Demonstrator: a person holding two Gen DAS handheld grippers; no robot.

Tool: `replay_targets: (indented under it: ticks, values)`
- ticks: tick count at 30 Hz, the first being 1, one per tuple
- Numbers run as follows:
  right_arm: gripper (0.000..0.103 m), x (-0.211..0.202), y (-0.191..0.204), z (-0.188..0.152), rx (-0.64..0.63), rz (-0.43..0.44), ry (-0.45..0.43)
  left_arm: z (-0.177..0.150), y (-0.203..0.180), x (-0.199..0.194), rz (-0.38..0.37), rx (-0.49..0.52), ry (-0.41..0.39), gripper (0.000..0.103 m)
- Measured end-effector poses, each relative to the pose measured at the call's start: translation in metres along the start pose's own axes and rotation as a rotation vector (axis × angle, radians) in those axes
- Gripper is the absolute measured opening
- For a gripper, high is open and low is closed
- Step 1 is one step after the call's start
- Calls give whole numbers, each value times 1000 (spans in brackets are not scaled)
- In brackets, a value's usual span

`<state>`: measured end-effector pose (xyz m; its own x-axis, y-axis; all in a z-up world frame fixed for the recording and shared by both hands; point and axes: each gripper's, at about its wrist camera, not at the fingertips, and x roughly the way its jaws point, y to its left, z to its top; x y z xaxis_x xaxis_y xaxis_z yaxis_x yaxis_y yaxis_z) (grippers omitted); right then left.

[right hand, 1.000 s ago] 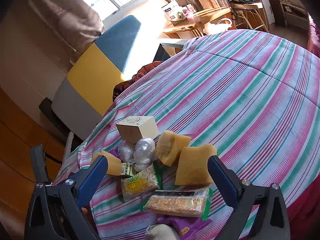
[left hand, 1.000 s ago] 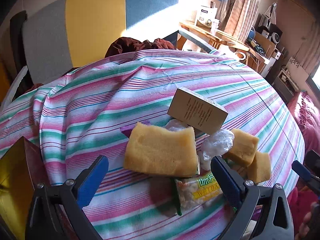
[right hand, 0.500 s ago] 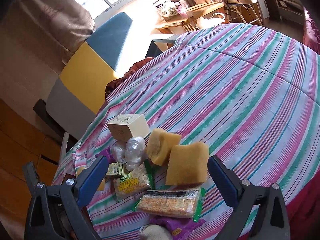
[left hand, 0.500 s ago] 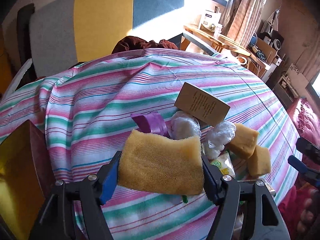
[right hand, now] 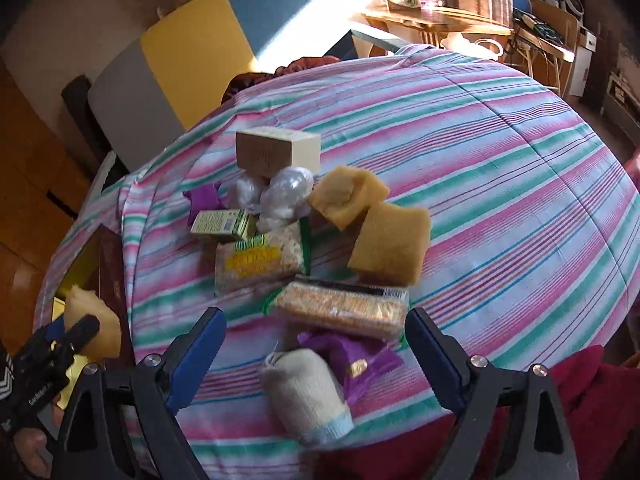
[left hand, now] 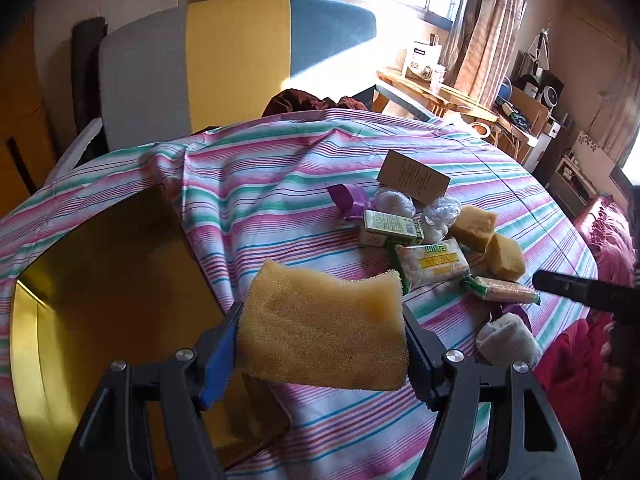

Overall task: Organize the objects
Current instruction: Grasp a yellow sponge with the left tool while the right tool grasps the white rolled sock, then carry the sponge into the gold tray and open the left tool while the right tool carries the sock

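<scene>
My left gripper (left hand: pixel 322 350) is shut on a yellow sponge (left hand: pixel 324 330) and holds it in the air beside an open gold-lined box (left hand: pixel 104 280) at the left. The same sponge (right hand: pixel 94 326) and box (right hand: pixel 100 268) show at the left edge of the right wrist view. My right gripper (right hand: pixel 316 354) is open and empty, hovering over a rolled sock (right hand: pixel 306 394) and a purple wrapper (right hand: pixel 356 356). Beyond lie snack packs (right hand: pixel 344 310), two more sponges (right hand: pixel 390 244), a green carton (right hand: pixel 222 224) and a tan box (right hand: pixel 276 152).
The things lie on a bed with a striped pink, green and white sheet (right hand: pixel 500 184). A grey, yellow and blue headboard (left hand: pixel 224 64) stands behind. A wooden desk (left hand: pixel 440 92) and shelves are at the right. A red blanket (right hand: pixel 580 400) lies at the near edge.
My left gripper closed on the yellow sponge, lifted it off the pile and carried it left toward the gold-lined box. My right gripper moved in closer over the pile and stayed open.
</scene>
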<state>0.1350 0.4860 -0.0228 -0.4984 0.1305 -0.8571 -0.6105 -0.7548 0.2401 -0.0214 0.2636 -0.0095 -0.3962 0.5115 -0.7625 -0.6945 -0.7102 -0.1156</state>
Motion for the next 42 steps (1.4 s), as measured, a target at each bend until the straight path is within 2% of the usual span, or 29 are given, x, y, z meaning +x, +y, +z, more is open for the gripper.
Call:
replay_targets:
  ticks: [5, 9, 15, 19, 24, 32, 33, 36, 42]
  values:
    - [77, 13, 14, -33, -76, -67, 117, -21, 28, -18, 5, -64, -13, 72]
    - [61, 32, 19, -41, -118, -134, 166, -35, 58, -34, 22, -118, -21, 72]
    - [47, 31, 31, -48, -210, -141, 149, -41, 156, -53, 152, -253, -30, 72]
    - [45, 25, 32, -51, -219, -108, 144, -37, 220, -44, 237, -318, 2, 72]
    - [45, 29, 34, -50, -219, -59, 139, -24, 266, -19, 293, -371, 28, 72]
    - [45, 34, 42, -48, -242, -12, 124, 0, 293, 25, 428, -335, 92, 74]
    - [45, 35, 44, -48, -247, 3, 122, 1, 297, 28, 434, -344, 90, 74]
    - [45, 35, 50, -48, -269, 37, 117, 2, 305, 30, 439, -375, 68, 84]
    - [44, 30, 60, -49, -295, 82, 100, -1, 298, 14, 441, -376, 29, 85]
